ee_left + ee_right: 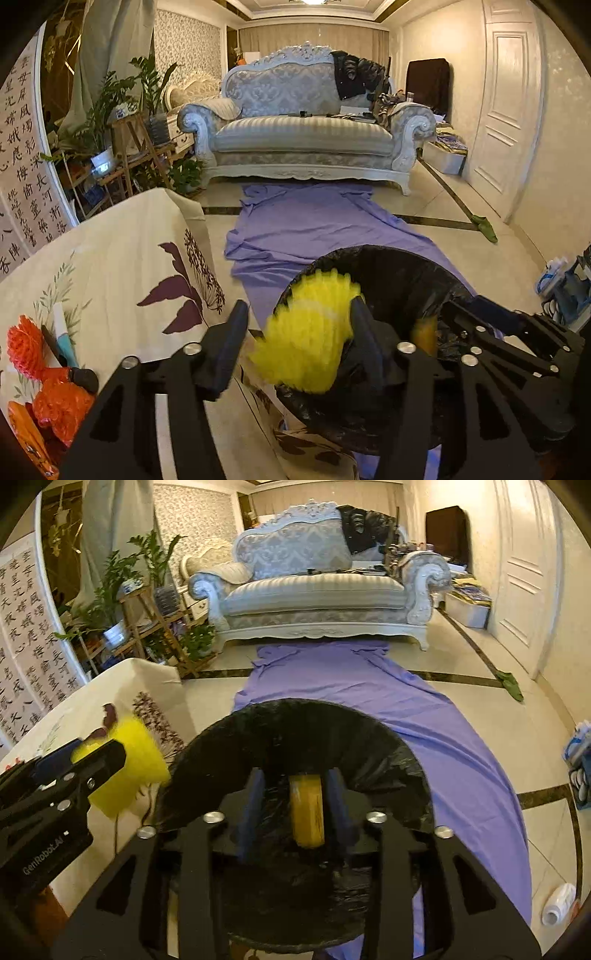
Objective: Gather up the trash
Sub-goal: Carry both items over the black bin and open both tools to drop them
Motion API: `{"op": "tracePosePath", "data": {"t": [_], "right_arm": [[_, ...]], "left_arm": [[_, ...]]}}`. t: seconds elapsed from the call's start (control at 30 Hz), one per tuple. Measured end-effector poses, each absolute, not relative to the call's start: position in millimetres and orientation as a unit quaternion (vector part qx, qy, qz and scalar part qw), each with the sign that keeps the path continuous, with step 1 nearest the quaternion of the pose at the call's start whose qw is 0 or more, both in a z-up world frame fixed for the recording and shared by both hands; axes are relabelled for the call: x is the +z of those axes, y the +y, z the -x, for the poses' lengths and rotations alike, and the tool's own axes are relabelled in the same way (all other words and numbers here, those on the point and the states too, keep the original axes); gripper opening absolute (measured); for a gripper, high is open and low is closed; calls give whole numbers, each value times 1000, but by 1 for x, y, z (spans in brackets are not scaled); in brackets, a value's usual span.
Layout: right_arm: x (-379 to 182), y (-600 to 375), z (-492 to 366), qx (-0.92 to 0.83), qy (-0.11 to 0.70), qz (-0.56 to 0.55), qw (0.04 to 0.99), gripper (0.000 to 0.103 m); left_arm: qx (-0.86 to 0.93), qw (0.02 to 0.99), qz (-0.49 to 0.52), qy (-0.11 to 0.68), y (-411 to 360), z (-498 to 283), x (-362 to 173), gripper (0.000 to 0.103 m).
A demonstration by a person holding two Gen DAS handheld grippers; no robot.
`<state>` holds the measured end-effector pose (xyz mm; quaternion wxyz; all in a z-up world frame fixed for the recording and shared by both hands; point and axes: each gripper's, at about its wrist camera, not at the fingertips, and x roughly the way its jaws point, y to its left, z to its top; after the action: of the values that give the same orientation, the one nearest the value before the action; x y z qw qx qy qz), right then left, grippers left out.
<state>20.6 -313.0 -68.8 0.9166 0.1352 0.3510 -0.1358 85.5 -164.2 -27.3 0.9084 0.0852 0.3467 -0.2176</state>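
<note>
A black-lined trash bin stands on a purple cloth; it also shows in the left wrist view. My left gripper is open, with a yellow foam net loose between its fingers, beside the bin's left rim. The net and left gripper show in the right wrist view. My right gripper is over the bin's mouth, open, with a yellow-brown tape roll between its fingers, apart from both. Orange foam nets lie on the table at the left.
A table with a floral cloth is left of the bin. A sofa stands behind the purple cloth. Plants on wooden stands are at the left. A white bottle lies on the floor at the right.
</note>
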Motion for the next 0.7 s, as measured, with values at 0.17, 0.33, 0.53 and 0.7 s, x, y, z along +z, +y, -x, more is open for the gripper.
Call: {"op": "tracePosePath", "data": {"t": [0.17, 0.33, 0.53, 0.7], "right_arm": [[-71, -321, -18, -155, 352, -139, 913, 49], [-64, -318, -9, -165, 337, -137, 917, 67], [-52, -301, -3, -144, 330, -143, 922, 70], [-46, -275, 1, -119, 333, -131, 926, 71]], "left_arm": [[-208, 914, -86, 339, -162, -82, -24, 73], [-192, 920, -88, 331, -155, -75, -17, 77], [-183, 922, -76, 333, -129, -63, -5, 77], [-162, 929, -69, 326, -99, -52, 7, 77]]}}
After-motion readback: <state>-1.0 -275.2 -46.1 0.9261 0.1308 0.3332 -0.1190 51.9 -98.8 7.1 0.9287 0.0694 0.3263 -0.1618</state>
